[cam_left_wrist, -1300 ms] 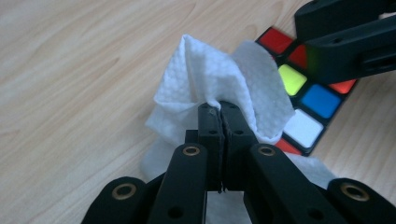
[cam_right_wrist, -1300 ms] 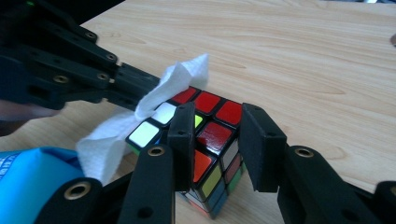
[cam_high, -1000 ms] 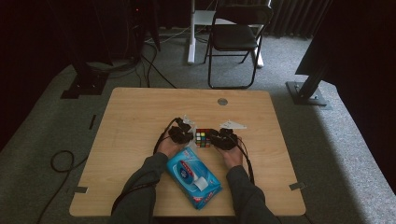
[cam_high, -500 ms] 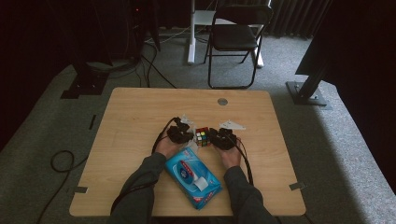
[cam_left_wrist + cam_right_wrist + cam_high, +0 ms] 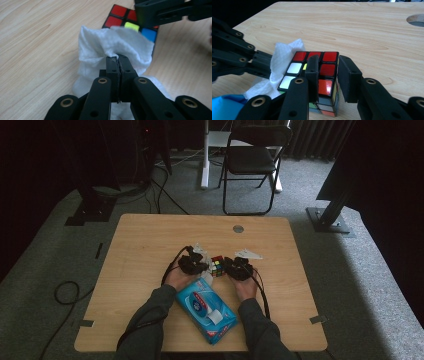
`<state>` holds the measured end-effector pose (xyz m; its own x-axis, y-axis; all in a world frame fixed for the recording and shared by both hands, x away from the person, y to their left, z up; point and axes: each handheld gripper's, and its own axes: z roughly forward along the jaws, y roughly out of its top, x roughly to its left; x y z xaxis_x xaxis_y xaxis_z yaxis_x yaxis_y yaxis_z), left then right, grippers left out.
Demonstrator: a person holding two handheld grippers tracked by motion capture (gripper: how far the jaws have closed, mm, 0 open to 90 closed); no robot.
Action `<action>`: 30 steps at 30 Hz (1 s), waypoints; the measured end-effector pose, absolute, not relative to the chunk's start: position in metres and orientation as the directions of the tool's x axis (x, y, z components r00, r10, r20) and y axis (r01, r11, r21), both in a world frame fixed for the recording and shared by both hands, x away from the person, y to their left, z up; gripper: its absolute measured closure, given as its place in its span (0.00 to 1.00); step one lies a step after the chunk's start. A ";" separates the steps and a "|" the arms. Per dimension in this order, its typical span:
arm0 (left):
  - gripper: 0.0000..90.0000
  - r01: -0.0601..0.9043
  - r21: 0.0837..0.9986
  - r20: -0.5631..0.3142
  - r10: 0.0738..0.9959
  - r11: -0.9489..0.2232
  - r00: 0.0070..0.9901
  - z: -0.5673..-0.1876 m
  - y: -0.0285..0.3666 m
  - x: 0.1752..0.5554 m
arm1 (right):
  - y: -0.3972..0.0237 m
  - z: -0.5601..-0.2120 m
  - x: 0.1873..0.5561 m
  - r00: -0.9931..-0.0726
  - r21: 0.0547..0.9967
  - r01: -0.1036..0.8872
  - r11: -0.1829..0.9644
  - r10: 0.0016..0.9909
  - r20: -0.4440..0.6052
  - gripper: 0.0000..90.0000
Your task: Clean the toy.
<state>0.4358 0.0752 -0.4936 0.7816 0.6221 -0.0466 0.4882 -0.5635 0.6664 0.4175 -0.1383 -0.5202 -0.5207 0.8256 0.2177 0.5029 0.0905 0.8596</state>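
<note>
Bare table (image 5: pixel 150 250) left, right and beyond the claws, blue wipes pack (image 5: pixel 206 309) blocking the near edge between forearms

A wooden table (image 5: pixel 150 250) carries the scene. A blue pack of wet wipes (image 5: pixel 206 310) lies just behind the tongs, towards the person. A round hole (image 5: pixel 238 228) sits in the tabletop ahead of them. Far beyond stands a black folding chair (image 5: pixel 252 160) on grey carpet (image 5: pixel 360 270).
</note>
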 end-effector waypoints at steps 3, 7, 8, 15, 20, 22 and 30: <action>0.99 0.485 0.663 -0.048 0.614 -0.571 0.788 -0.493 0.075 0.435 | -0.138 -0.520 0.417 -0.519 0.859 0.504 0.085 0.825 0.222 0.79; 0.99 0.482 0.624 -0.016 0.607 -0.614 0.794 -0.498 0.066 0.437 | -0.138 -0.520 0.417 -0.513 0.856 0.511 0.077 0.826 0.232 0.79; 0.99 0.483 0.621 -0.013 0.609 -0.617 0.793 -0.499 0.065 0.438 | -0.139 -0.520 0.417 -0.513 0.856 0.511 0.078 0.827 0.231 0.79; 0.99 0.484 0.618 0.007 0.619 -0.620 0.785 -0.500 0.062 0.444 | -0.143 -0.521 0.416 -0.517 0.854 0.515 0.072 0.821 0.242 0.78; 0.99 0.499 0.607 -0.005 0.625 -0.618 0.781 -0.504 0.061 0.450 | -0.145 -0.521 0.415 -0.516 0.853 0.518 0.071 0.821 0.245 0.77; 0.99 0.501 0.597 -0.006 0.621 -0.627 0.784 -0.506 0.060 0.451 | -0.145 -0.521 0.415 -0.515 0.852 0.518 0.070 0.821 0.246 0.77; 0.98 0.510 0.540 -0.003 0.604 -0.670 0.797 -0.517 0.054 0.454 | -0.145 -0.521 0.414 -0.510 0.852 0.519 0.067 0.824 0.246 0.77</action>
<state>0.4536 0.0544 -0.5174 0.7970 0.6040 -0.0031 0.5097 -0.6699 0.5399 0.4145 -0.1445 -0.5207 -0.5100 0.8242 0.2462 0.5194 0.0669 0.8519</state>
